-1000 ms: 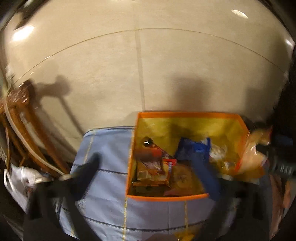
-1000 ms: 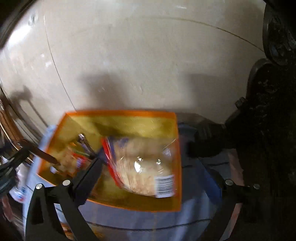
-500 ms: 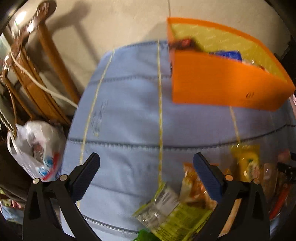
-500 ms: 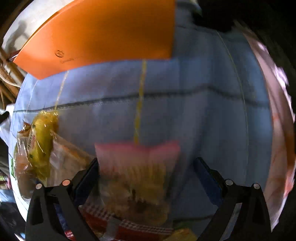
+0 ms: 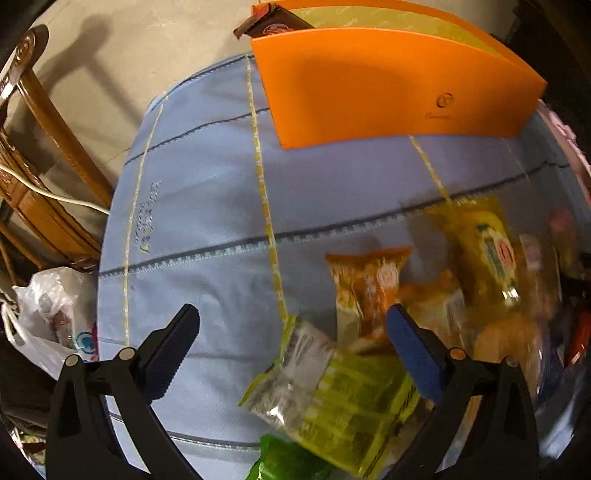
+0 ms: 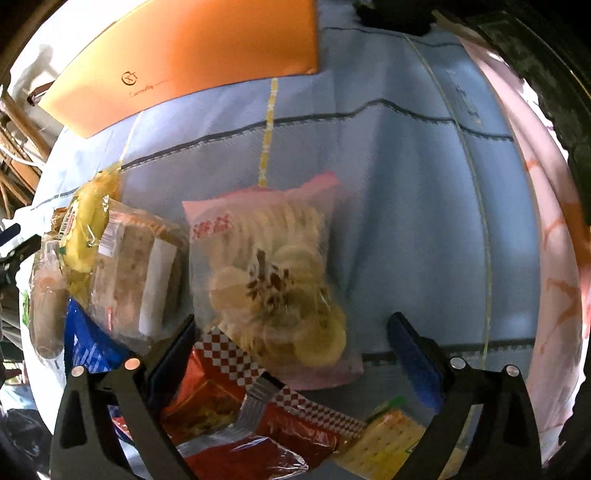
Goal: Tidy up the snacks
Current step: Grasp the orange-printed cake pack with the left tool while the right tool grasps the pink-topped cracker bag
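An orange box [image 5: 388, 81] stands at the far side of a blue tablecloth [image 5: 207, 221], with a dark packet [image 5: 273, 27] poking out of its left end. My left gripper [image 5: 291, 328] hangs open above a yellow-green clear packet [image 5: 332, 391], beside an orange snack bag [image 5: 365, 291] and a yellow bag [image 5: 484, 251]. In the right wrist view the orange box [image 6: 192, 62] sits at the upper left. My right gripper [image 6: 291, 339] is open over a pink-edged bag of round crackers [image 6: 273, 266]. A red checkered packet [image 6: 258, 406] lies below it.
A wooden chair [image 5: 33, 147] with a white cable stands left of the table, and a white plastic bag [image 5: 55, 317] lies beneath it. Pink patterned fabric [image 6: 550, 236] borders the cloth on the right. A cracker pack [image 6: 380, 443] and a blue packet [image 6: 85, 343] lie near me.
Both grippers have pulled back from above the orange box to the near snack pile. The right gripper no longer holds the clear bag it carried over the box.
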